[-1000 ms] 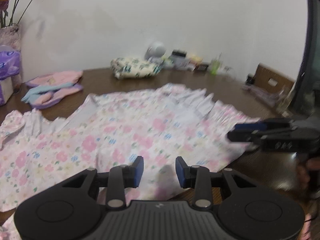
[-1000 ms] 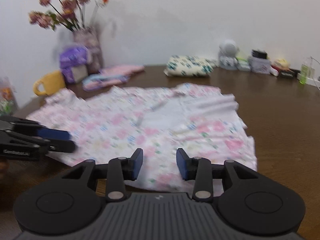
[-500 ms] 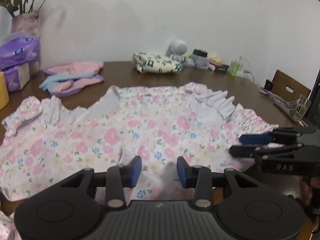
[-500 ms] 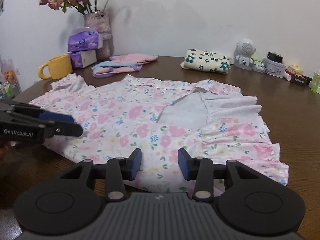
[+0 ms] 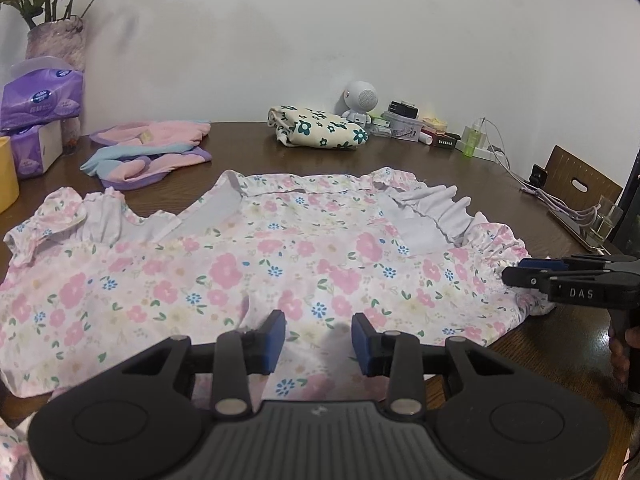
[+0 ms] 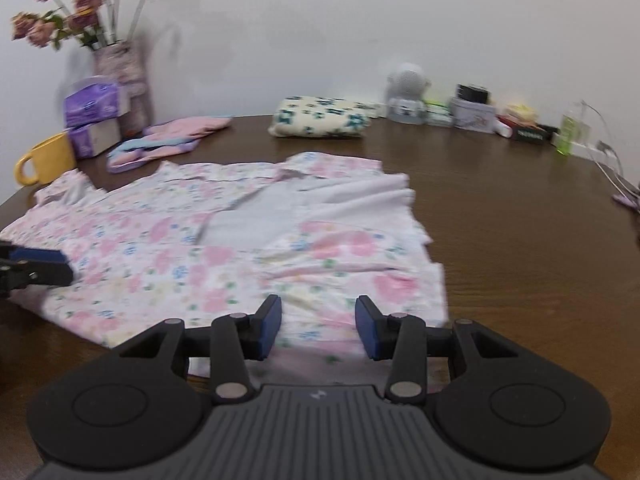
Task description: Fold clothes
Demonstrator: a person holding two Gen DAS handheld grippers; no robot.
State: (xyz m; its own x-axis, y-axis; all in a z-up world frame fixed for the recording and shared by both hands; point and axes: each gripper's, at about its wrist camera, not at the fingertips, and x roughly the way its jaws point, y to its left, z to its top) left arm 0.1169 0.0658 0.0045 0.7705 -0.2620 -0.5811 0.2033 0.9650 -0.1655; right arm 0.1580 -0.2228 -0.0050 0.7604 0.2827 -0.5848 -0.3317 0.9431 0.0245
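Dark wooden table [image 5: 248, 148] carries a pink floral cotton dress [image 5: 256, 264], spread flat just ahead of both grippers, presumably ready for folding. Left gripper [image 5: 319, 338] and right gripper [image 6: 319, 328] hover spread, pinching nothing. Glass vase [image 6: 120, 76], far left, holds dried flowers.

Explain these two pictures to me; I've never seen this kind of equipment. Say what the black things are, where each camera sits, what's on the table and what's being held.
No robot here: a person holds a two-finger gripper in each hand, each with a camera looking along its fingers. One picture is from the left gripper, the other from the right gripper; each also appears at the edge of the other's view. On the brown table lies a floral dress, spread flat, with two folded garments, tissue packs, a yellow mug and a vase of flowers behind it. Both grippers are open above the dress's near edge, holding nothing.
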